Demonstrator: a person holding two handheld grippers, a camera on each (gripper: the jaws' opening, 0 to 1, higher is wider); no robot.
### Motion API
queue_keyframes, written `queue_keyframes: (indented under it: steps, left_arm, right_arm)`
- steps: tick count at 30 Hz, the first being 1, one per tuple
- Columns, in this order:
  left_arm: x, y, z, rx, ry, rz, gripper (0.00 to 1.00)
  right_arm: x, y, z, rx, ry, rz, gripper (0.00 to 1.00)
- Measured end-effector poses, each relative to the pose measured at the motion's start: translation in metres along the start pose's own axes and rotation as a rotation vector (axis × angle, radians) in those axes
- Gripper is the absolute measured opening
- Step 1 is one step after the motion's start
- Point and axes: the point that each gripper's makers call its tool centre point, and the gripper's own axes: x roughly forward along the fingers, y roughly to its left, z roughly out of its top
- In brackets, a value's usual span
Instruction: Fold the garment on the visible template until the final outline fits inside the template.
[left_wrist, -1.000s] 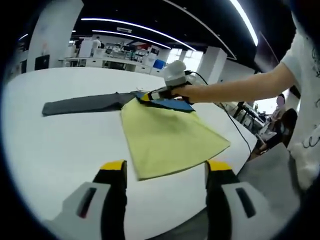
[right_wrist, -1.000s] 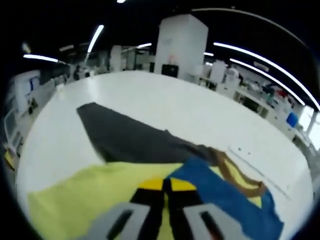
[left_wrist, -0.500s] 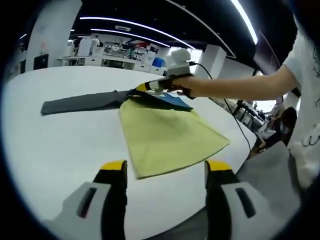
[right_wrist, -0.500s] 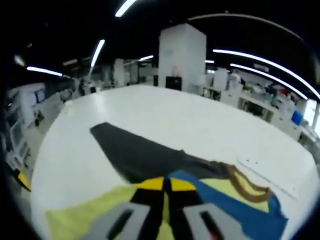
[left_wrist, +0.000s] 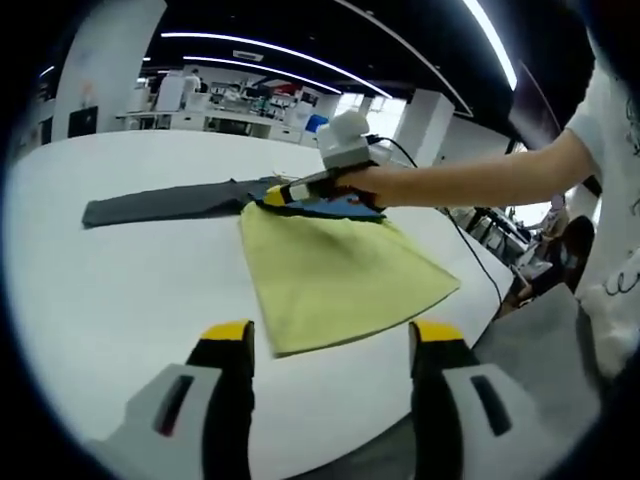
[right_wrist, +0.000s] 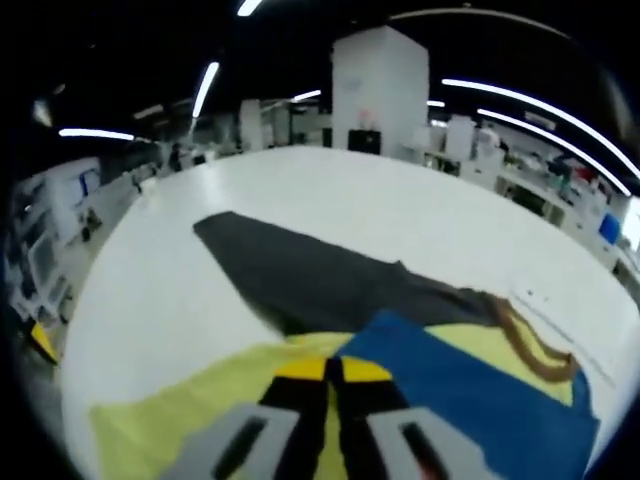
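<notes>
A garment lies spread on the white table (left_wrist: 110, 290). Its yellow body (left_wrist: 335, 270) faces me, a dark grey sleeve (left_wrist: 160, 205) stretches left, and a blue panel (left_wrist: 345, 205) lies at the far end. My left gripper (left_wrist: 333, 335) hovers open over the near table edge, short of the yellow hem and holding nothing. My right gripper (left_wrist: 272, 196), held in a person's hand, sits where yellow, blue and grey meet. In the right gripper view its jaws (right_wrist: 333, 370) are pressed together on the fabric at the seam of yellow (right_wrist: 190, 425) and blue (right_wrist: 470, 395), with the grey sleeve (right_wrist: 300, 275) ahead.
A person's arm (left_wrist: 480, 175) reaches in from the right over the table's far side. A brown trim (right_wrist: 530, 345) curls beside the blue panel. Bare table lies left of the yellow body. Desks and a white pillar (right_wrist: 380, 90) stand behind.
The right gripper rose briefly, then dropped back a little further left toward the grey sleeve, drawing the blue panel with it. The left gripper stayed put and open.
</notes>
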Motion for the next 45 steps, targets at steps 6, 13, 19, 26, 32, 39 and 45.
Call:
queue_keyframes:
  steps: [6,13,19,26,32,39,45]
  left_arm:
    - [0.0,-0.001,0.0,-0.001,0.002,-0.001,0.59]
    - [0.001,-0.001,0.0,0.002,0.001,-0.003,0.6]
    - [0.0,-0.001,0.001,0.004,-0.005,-0.004,0.6]
    - [0.0,-0.002,0.001,0.003,-0.006,-0.009,0.61]
    - [0.001,-0.001,0.0,0.007,0.0,-0.021,0.64]
    - [0.004,0.001,0.007,0.022,0.005,-0.037,0.67]
    - [0.008,0.005,0.026,0.057,0.009,-0.073,0.69]
  right_arm:
    - [-0.003,0.006,-0.001,0.035,-0.011,0.029,0.08]
    - [-0.009,0.009,0.001,0.017,-0.041,0.054,0.29]
    - [-0.019,0.009,0.001,0.023,-0.05,0.057,0.42]
    - [-0.028,-0.001,-0.003,0.053,-0.063,0.048,0.65]
    - [-0.038,-0.006,-0.005,0.055,-0.068,0.039,0.92]
    - [-0.062,-0.019,-0.014,0.089,-0.05,0.013,0.99]
    - [-0.094,-0.031,-0.013,0.097,-0.056,-0.043,0.99]
